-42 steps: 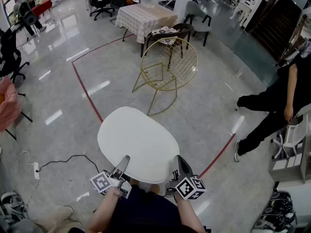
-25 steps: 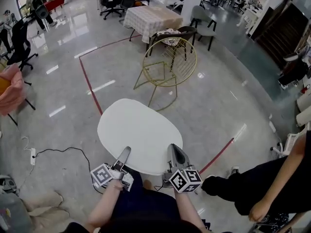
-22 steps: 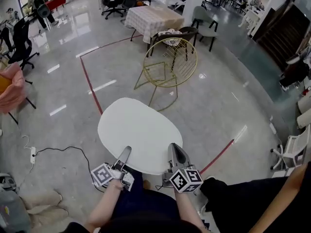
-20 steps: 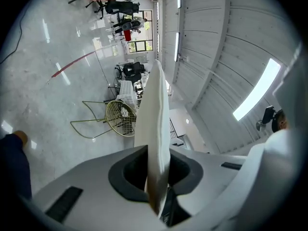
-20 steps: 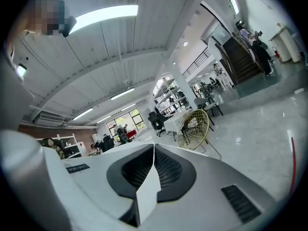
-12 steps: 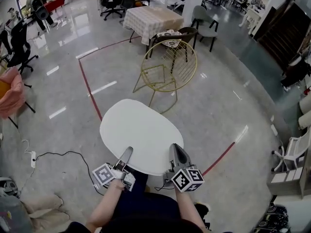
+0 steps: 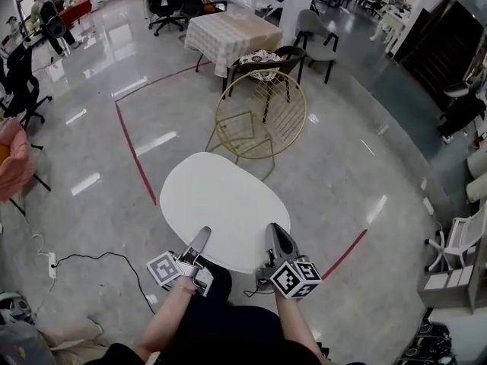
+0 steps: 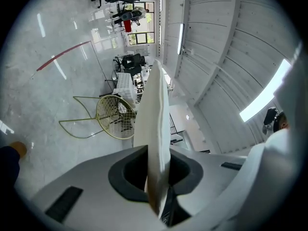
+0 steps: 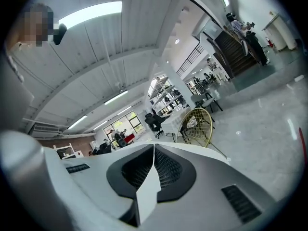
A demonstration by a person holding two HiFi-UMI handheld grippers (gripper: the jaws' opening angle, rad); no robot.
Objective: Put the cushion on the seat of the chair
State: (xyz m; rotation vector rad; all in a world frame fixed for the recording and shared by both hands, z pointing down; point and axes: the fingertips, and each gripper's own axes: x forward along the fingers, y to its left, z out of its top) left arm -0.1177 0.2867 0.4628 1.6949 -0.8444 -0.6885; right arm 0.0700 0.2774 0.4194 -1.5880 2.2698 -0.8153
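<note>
Left gripper point(image 7: 200, 239) and right gripper point(image 7: 277, 238) each pinch the cushion point(image 7: 224, 204) by its near edge, set apart left and right to keep it flat in mid-air, facing the chair point(image 7: 262, 112) farther off.

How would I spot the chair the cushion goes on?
Look for the table with the checked cloth far across the room. Just this side of it stands the chair. It's thin gold wire you can see through, unlike the dark chair behind it.
</note>
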